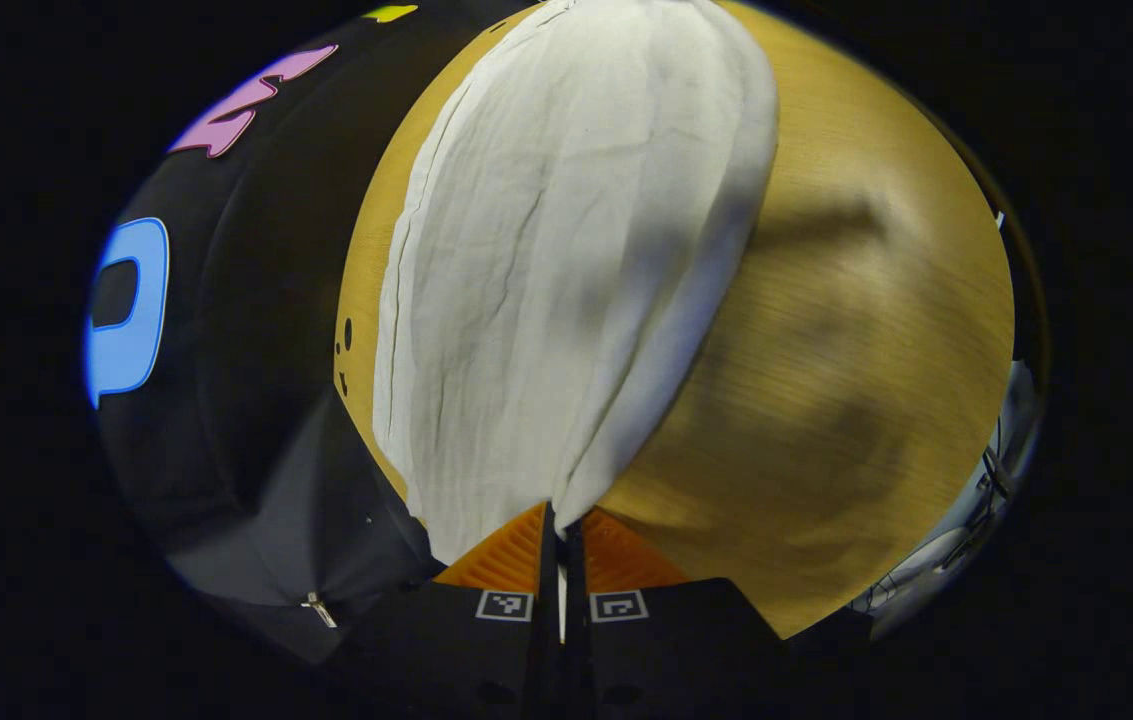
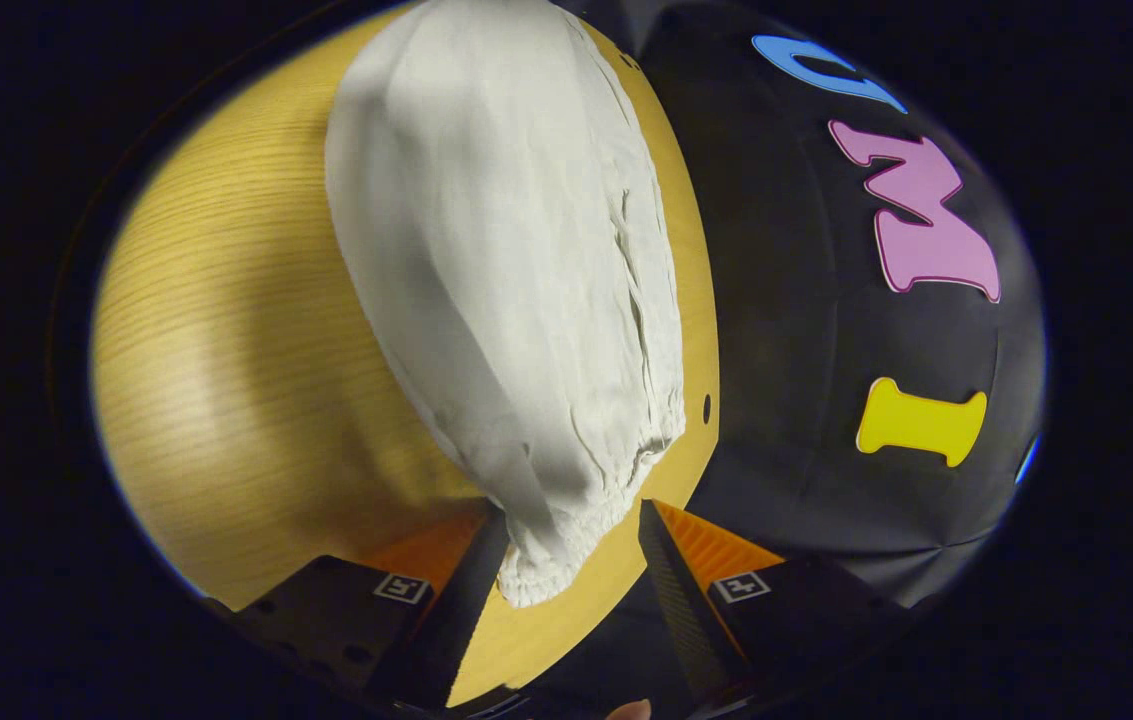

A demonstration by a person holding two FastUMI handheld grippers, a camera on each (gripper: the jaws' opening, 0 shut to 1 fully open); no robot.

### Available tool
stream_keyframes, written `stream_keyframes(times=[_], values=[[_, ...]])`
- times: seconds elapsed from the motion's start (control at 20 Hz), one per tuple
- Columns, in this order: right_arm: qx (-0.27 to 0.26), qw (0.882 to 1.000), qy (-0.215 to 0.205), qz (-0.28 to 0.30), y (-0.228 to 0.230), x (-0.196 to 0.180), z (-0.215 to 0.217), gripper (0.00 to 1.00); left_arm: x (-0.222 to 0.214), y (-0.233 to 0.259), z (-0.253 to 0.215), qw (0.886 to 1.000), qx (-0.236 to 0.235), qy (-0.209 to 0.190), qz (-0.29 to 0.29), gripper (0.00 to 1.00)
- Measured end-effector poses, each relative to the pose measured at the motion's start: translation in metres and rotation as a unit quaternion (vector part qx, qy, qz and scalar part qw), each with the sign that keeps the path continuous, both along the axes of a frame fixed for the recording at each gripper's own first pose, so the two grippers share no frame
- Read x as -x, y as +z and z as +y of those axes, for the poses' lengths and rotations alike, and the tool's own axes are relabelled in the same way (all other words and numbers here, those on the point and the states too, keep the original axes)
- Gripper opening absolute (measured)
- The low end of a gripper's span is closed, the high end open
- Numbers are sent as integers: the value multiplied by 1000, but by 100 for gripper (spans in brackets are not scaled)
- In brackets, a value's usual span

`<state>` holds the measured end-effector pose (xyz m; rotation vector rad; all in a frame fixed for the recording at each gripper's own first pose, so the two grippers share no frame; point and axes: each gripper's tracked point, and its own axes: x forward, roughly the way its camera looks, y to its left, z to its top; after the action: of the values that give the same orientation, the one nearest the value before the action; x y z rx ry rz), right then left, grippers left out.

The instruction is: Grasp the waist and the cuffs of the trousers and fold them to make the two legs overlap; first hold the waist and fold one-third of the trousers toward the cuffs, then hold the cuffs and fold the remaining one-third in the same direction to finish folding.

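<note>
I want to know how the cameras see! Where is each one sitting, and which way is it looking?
Left gripper view: rides on the left tongs, looking along the white trousers on the wooden table; its fingers are pinched on the cloth's end.
Right gripper view: rides on the right tongs, looking at the gathered elastic end; its fingers stand apart around it.
Both share the trousers, table and black booth wall.
</note>
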<state>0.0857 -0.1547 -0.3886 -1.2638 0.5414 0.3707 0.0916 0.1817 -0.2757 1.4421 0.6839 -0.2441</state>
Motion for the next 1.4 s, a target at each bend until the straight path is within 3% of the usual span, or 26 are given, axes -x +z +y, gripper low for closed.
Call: stream_keyframes(times=[0.15,0.25,0.3,0.35,0.6,0.7,0.95,1.15,1.4], values=[[11,999,-11,37,-15,5,4,45,1,-1,-1,1000,9,8,-1,7],[6,998,-17,52,-15,8,4,10,1,-2,-1,1000,18,16,1,7],[-11,998,-26,59,-15,10,7,13,1,-1,-1,1000,21,21,1,3],[-24,997,-33,65,-15,9,6,9,4,-1,-1,999,26,25,2,6],[-103,993,-49,30,23,8,13,6,1,2,-3,996,82,34,-8,5],[-167,982,-89,2,48,2,18,6,0,6,-5,992,115,42,-24,5],[-298,937,-176,-45,114,-17,25,6,-11,51,-10,979,178,63,-72,5],[-344,913,-212,-61,137,-36,26,6,-51,84,-9,970,209,81,-98,5],[-360,899,-244,-58,138,-67,13,6,-92,119,-7,970,211,79,-93,5]])
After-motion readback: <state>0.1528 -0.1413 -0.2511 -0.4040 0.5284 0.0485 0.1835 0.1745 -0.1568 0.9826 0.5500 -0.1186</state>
